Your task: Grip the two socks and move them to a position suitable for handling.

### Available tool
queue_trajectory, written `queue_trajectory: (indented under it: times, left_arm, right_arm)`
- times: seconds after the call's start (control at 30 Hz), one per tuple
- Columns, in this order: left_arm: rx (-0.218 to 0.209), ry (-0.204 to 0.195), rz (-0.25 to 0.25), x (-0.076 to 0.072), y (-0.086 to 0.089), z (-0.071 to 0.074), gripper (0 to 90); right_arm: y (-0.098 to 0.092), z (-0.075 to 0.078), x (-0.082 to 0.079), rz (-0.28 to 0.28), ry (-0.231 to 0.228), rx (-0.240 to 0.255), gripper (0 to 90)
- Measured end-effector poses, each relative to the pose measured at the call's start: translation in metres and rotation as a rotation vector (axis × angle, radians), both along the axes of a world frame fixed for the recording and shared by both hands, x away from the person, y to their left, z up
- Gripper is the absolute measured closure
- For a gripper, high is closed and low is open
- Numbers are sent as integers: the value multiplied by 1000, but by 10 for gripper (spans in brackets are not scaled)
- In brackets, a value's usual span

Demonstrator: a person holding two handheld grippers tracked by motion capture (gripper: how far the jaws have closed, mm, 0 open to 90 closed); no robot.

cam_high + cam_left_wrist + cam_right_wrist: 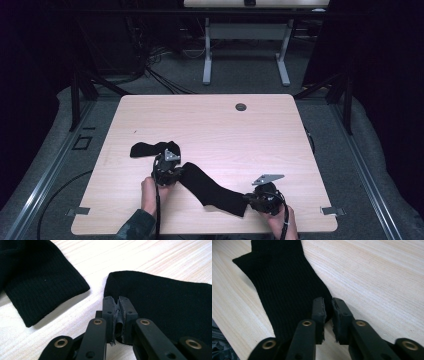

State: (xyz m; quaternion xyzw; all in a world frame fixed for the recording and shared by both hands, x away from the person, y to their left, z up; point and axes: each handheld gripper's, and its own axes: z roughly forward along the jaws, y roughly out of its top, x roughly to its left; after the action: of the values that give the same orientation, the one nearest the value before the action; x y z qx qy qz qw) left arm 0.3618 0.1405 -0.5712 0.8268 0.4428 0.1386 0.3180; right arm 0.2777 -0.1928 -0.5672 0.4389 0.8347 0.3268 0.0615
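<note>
I have a black sock [212, 189] lying flat on the table [210, 120], running on a slant from my left tool [168, 170] down toward my right tool [260, 197], one at each end of it. In the left gripper view my left tool's jaws are drawn together at the near edge of the sock's end, with a bit of dark cloth seeming to sit in the narrow slot between them, so I judge it clenched on the sock there. In the right gripper view my right tool's jaws stand close with a thin gap, and the sock's corner runs in under them; I think cloth is nipped there too, though the view is not clear enough to be sure. Holding both ends would let me keep the sock stretched and straight, perhaps to lift it or lay it over something. A second sock [147, 148] lies just beyond my left tool, near the first but apart from it, its ribbed cuff toward that tool. It may be the mate, set close so the two can be paired.
</note>
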Motion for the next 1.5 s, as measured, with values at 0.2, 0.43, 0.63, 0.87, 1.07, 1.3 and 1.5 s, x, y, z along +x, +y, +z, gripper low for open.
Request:
queue_trajectory:
  times: [0.2,0.43,0.63,0.87,1.07,1.3,1.5]
  left_arm:
    - [-56,-54,-8,-9,1,12,860]
    - [-80,-97,-5,-25,4,33,862]
    - [-94,-93,-3,-40,5,43,861]
    - [-148,-95,8,-60,11,53,860]
    - [-149,-65,5,-75,11,44,860]
    - [-129,-31,9,-86,9,27,860]
    - [-100,-11,12,-96,8,14,859]
  right_arm:
    - [-4,7,-5,-2,-61,30,856]
    - [-17,24,-5,-4,-90,62,858]
    - [-25,45,-7,7,-118,83,857]
    - [-33,65,-3,17,-128,60,857]
    - [-35,72,5,23,-93,42,856]
    - [-27,60,24,8,-52,-11,852]
    - [-18,42,41,23,-16,-82,850]
